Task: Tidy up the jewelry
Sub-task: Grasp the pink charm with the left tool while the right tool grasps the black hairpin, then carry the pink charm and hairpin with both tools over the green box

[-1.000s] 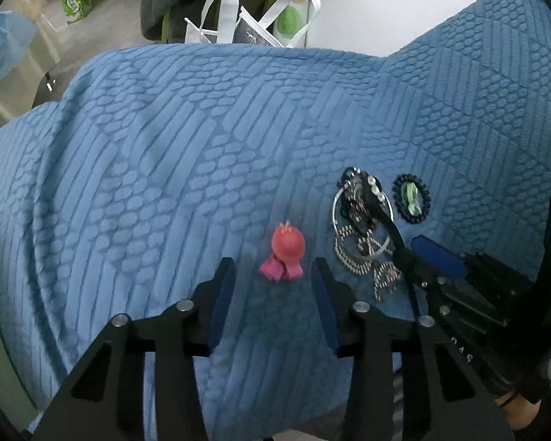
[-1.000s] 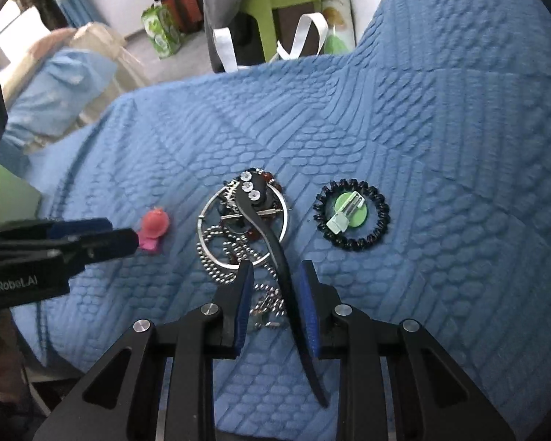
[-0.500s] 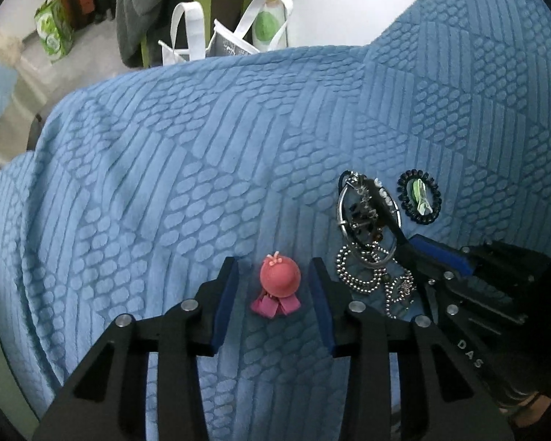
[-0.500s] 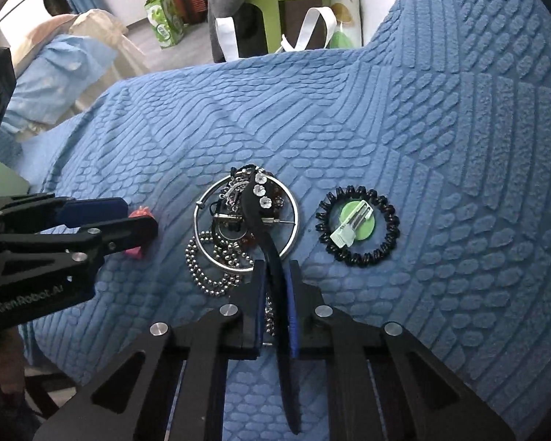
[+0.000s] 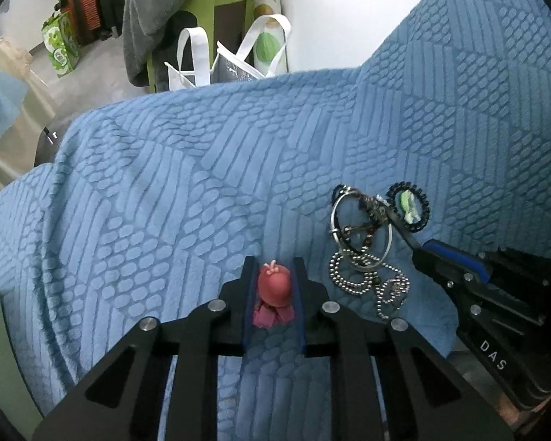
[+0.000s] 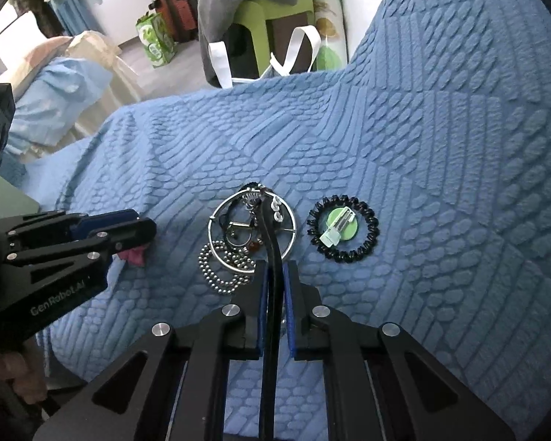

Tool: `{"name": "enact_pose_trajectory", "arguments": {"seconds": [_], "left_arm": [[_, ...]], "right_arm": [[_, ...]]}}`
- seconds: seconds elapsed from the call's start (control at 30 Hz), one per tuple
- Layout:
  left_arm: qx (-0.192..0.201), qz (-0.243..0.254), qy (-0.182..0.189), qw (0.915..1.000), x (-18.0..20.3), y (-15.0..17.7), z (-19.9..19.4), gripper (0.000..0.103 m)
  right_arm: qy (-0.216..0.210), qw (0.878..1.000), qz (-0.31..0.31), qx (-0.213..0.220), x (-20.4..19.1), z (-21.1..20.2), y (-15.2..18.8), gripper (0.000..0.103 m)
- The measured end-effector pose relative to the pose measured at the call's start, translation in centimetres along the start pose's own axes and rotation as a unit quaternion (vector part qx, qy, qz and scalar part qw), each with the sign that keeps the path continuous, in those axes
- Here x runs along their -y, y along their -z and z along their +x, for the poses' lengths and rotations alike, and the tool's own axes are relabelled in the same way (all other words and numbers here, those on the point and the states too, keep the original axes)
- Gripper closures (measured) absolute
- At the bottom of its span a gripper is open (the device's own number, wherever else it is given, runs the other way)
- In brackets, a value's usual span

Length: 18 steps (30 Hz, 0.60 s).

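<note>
Surface: a blue textured blanket (image 5: 172,191) carries every item; its far edge drops off toward the room behind.

Left gripper (image 5: 274,268): points steeply down at the blanket near its front edge; the jaws are closing, narrow, with the red charm between the blue pads and the pads against its sides.

Red charm (image 5: 274,283): a round red bead with a pink tassel below, lying on the blanket left of the jewelry heap; in the right wrist view only its pink end shows past the left fingertips.

Jewelry heap (image 6: 247,236): a silver hoop, a ball chain (image 6: 216,270) and small beaded pieces tangled together, mid-blanket, between the charm and the hair tie.

Black strap (image 6: 270,242): runs from the heap's far side toward the front edge, passing over the hoop.

Right gripper (image 6: 274,270): jaws clamped tight on the black strap, just in front of the hoop.

Hair tie (image 6: 343,232): a black coiled ring, apart from the heap on its right, encircling a green disc with a pale clip on it.
</note>
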<state>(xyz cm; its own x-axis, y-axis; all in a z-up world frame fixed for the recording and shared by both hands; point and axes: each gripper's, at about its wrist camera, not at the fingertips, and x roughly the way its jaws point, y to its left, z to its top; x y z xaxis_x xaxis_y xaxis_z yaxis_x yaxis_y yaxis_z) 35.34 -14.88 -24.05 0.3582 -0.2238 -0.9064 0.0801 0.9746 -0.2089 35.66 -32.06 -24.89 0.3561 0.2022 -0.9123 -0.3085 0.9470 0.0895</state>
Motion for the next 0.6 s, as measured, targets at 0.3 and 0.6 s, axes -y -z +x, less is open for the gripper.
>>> {"name": "enact_pose_trajectory", "arguments": {"seconds": [0.3,0.6], "left_arm": [[0.020,-0.019,0.016,0.9995,-0.6,1.5,-3.7,0.085],[0.036,-0.048,0.028,0.9978,-2.3,4.3,-8.0,0.085]], "right_arm": [[0.002,0.999,0.018,0.029,-0.7,-3.8,1.0,0.098],[-0.001,0.998,0.037,0.042,-2.2,-6.3,2.2,0.098]]}}
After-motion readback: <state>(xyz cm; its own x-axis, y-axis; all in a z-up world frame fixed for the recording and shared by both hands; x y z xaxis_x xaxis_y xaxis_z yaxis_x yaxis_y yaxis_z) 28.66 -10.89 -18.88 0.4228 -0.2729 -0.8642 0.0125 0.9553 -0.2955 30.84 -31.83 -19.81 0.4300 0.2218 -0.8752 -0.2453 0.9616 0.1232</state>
